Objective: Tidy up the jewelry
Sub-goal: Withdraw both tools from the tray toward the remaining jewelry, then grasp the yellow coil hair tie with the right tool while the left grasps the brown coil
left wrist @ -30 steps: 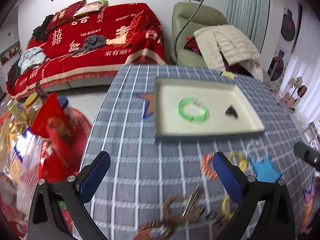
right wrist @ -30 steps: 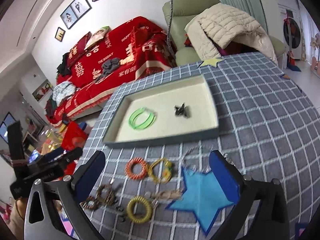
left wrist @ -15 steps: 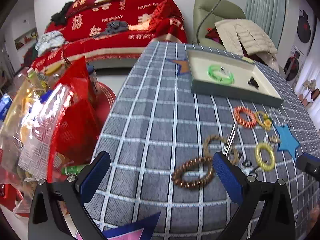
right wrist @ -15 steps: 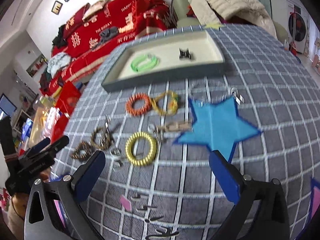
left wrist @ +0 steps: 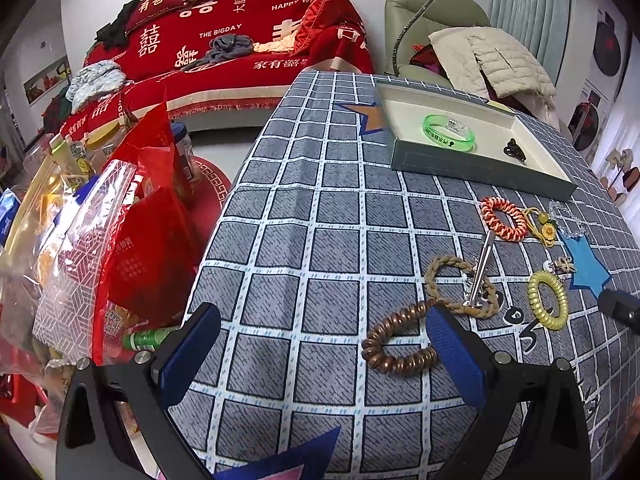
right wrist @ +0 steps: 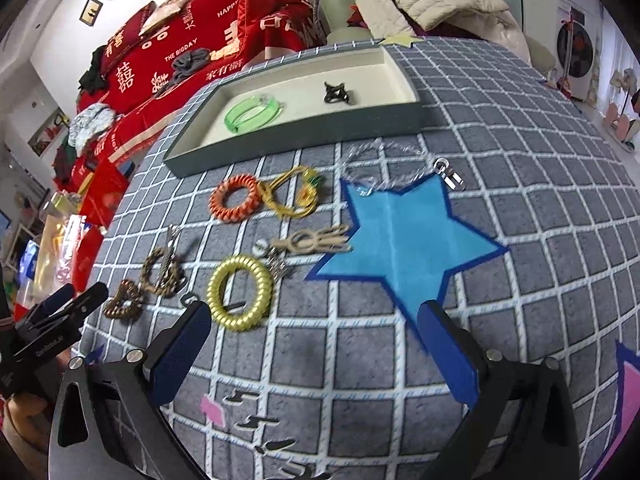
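While both grippers [left wrist: 320, 354] [right wrist: 314, 344] gape empty, checked tablecloth [left wrist: 320, 240] bears tray [right wrist: 304, 128]; red sofa [left wrist: 224, 40] behind.

Both tongs [left wrist: 320, 352] [right wrist: 316, 344] — black frames, silver screws, blue textured pads [left wrist: 456, 354].

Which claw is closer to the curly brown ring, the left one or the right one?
Left. The left claw has its right finger right beside the curly brown ring, nearly touching. The right claw sits farther off, nearer the yellow curly ring.
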Demonstrator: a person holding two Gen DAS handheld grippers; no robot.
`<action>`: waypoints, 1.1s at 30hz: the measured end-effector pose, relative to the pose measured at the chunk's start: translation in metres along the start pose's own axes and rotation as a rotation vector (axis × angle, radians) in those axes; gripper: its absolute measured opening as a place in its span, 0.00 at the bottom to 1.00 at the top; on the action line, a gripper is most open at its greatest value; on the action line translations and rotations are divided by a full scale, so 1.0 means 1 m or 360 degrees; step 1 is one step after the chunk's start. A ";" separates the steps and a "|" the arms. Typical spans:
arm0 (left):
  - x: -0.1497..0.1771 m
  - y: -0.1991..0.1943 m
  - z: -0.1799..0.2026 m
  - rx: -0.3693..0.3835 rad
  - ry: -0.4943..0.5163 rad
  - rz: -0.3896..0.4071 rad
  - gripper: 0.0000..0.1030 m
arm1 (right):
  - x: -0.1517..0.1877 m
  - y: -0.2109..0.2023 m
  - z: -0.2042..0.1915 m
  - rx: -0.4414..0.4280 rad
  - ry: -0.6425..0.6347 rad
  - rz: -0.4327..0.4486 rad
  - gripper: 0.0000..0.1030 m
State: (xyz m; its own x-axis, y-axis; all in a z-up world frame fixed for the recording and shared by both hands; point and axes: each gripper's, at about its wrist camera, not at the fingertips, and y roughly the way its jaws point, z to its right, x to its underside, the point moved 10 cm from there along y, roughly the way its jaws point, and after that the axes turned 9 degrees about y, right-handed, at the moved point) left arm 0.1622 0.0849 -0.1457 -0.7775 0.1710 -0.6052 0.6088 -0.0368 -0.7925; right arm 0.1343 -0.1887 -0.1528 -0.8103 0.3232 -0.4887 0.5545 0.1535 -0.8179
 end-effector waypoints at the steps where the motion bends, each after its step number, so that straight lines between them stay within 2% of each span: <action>1: 0.000 0.001 0.000 0.0002 0.0004 -0.0001 1.00 | -0.003 0.000 0.003 0.0011 -0.0005 0.0007 0.93; 6: 0.000 0.005 0.005 0.0015 0.0040 -0.0007 1.00 | -0.008 0.003 0.011 0.0026 -0.0004 0.0000 0.77; 15: 0.002 0.011 0.007 0.0023 0.0074 -0.0022 1.00 | -0.016 0.014 0.013 0.0134 -0.0177 0.0013 0.62; 21: 0.004 0.013 0.013 0.0039 0.0114 -0.0025 1.00 | -0.006 0.013 -0.009 -0.0047 -0.0100 -0.0064 0.61; 24: 0.007 0.018 0.020 0.0045 0.0150 -0.0052 1.00 | 0.002 0.019 -0.026 -0.0073 -0.0106 -0.0090 0.59; 28: 0.008 0.016 0.023 0.0025 0.0179 -0.0024 1.00 | 0.010 0.027 -0.038 0.0021 -0.0169 -0.0074 0.47; 33: 0.009 0.014 0.029 0.0020 0.0224 -0.0008 0.95 | 0.015 0.031 -0.045 0.0168 -0.0314 -0.0023 0.43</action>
State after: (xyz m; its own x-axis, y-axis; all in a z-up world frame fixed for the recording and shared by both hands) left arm 0.1595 0.0575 -0.1642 -0.7502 0.3078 -0.5852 0.6021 -0.0477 -0.7970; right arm 0.1479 -0.1374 -0.1717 -0.8453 0.1311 -0.5180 0.5279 0.0547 -0.8476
